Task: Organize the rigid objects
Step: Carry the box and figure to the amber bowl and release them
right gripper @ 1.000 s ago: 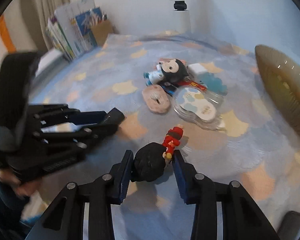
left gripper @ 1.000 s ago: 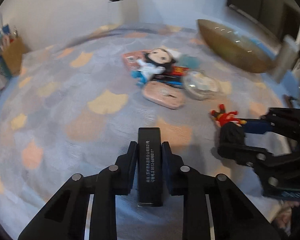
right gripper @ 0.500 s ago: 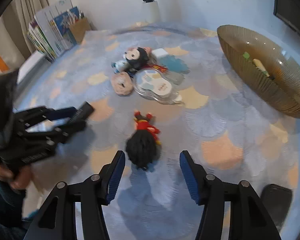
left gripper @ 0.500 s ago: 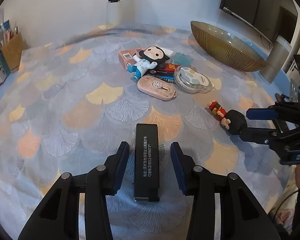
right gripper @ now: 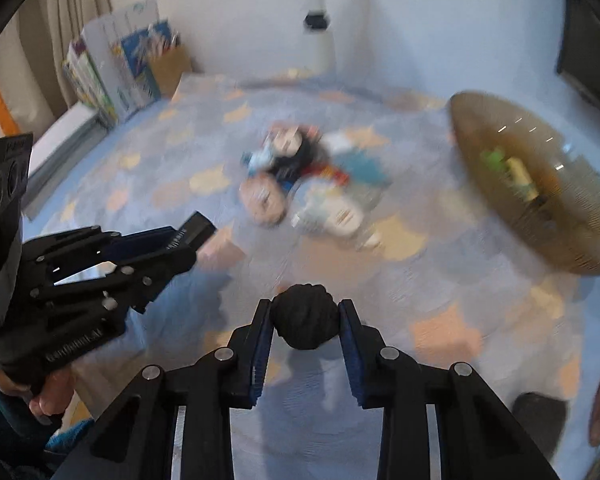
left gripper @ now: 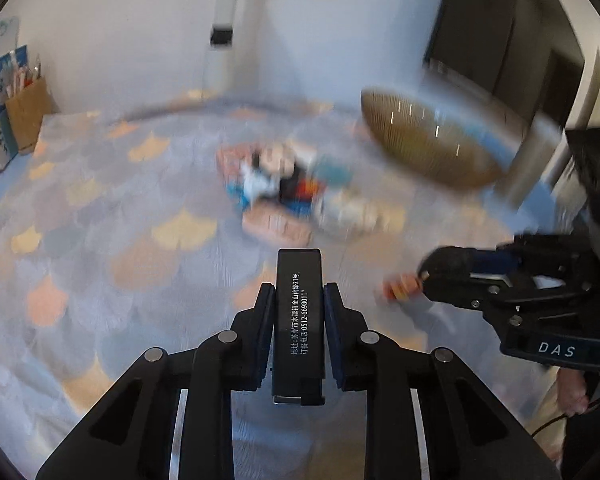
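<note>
Black box [left gripper: 299, 320] with white print sits clamped in the left gripper [left gripper: 299, 304], jaws shut on it. Right gripper [right gripper: 305, 320]: jaws closing, pressing the doll [right gripper: 305, 317] by its dark head above the patterned cloth [right gripper: 440, 280].

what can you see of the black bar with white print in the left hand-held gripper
The black bar is a slim, flat-sided stick, hard plastic by its look, with two lines of white print, characters and a phone number, along its top face. Its near end shows a paler metal-looking edge. It lies lengthwise between the fingers of the left hand-held gripper, pointing away from the camera, both pads pressed on its long sides. It juts past the fingertips, above the blurred patterned cloth.
</note>
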A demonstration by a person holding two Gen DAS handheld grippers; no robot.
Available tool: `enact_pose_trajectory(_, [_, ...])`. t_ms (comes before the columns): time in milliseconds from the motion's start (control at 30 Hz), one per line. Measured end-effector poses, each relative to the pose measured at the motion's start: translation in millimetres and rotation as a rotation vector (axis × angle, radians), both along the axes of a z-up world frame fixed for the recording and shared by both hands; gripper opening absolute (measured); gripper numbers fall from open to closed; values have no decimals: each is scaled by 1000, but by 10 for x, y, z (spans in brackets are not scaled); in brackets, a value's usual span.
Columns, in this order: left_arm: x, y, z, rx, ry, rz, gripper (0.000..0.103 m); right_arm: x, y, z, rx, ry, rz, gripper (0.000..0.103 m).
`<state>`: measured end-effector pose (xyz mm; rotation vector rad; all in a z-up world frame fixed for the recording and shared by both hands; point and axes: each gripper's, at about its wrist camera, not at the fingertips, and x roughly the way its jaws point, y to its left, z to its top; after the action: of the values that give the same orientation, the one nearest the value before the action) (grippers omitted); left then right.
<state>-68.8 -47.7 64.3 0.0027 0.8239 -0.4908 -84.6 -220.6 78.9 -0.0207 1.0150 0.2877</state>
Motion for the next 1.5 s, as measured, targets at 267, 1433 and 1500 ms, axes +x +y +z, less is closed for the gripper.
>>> enact_pose_trajectory(267, [225,-336,409,-38,-88,-16,21,47,-457,539,-1,-116,-99,30])
enact_pose_trajectory(1433, [1126,-2109,586,-59,-54,-190,21,746,-1850,816,-81,-123,-464,26])
enact_pose_trajectory(1500, [1181,-2279,430,-43,-12,-212,21,757,-1960,622,-72,-66,-481,26])
